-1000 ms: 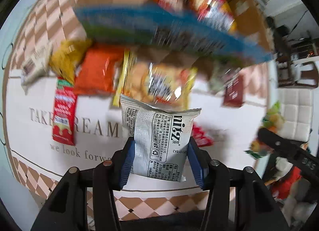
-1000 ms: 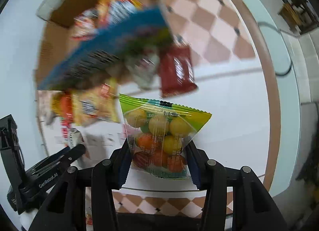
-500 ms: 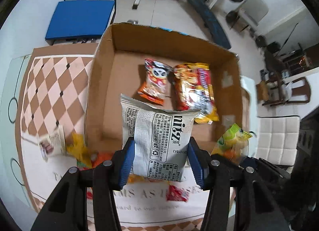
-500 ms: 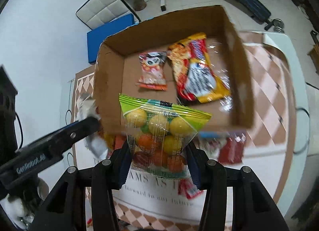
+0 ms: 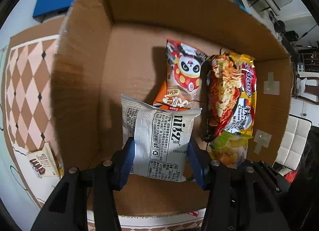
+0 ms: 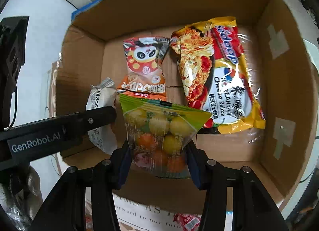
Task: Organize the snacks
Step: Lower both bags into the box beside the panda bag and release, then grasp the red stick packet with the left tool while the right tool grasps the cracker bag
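Checkered tablecloth under cardboard box

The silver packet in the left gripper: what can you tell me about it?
The silver packet is a small, crinkly foil-like pouch with crimped ends, printed with black text and a recycling mark. The left gripper clamps its lower half between blue pads, holding it upright over the open box, in front of the panda packet. Nothing else visibly touches it.
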Tool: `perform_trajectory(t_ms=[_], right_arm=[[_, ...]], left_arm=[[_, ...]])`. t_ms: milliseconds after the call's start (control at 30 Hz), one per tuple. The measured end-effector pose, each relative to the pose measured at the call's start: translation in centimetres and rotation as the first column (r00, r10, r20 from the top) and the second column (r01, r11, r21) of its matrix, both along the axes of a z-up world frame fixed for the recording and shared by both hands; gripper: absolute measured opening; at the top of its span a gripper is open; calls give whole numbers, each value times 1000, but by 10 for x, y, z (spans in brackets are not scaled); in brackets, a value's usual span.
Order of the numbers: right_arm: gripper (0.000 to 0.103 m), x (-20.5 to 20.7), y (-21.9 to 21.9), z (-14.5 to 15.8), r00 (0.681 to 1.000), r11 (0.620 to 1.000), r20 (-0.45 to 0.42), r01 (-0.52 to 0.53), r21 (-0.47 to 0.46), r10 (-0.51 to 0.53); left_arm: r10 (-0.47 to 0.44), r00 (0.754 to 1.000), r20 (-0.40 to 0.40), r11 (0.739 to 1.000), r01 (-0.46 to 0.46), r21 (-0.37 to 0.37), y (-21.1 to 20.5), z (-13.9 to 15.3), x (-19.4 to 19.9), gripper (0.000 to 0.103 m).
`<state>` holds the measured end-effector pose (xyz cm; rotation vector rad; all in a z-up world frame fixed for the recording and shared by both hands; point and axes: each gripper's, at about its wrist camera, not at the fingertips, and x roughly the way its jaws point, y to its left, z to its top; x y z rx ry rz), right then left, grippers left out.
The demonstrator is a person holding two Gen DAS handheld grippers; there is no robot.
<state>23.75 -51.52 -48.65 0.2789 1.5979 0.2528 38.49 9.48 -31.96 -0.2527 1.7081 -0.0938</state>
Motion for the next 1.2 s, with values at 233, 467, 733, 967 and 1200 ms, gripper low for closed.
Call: perform_trajectory(t_ms=[233,467,733,967,1200], right_arm=[[71,10,10,-30,995,999,-100,-26,-20,24],[94,12,9,-18,997,999,-80,-9,-44,5],[94,5,-11,15,1000,995,-6,21,-97,-22],[95,-22,-33,42,995,988,77,69,-135,-59],[95,-53,-46,67,980,978,172,132,-161,-104]], left_arm=[[-50,998,-47,998,51,29,-3,-15,-5,52],[-34,999,-16,998,35,44,2,-5,-8,81],[-39,997,64,999,38,24,-3,30,-20,82],[-52,984,170,997,43,59,-4,69,-48,82],[-57,945,322,994,23,108,-9,105,-79,82]])
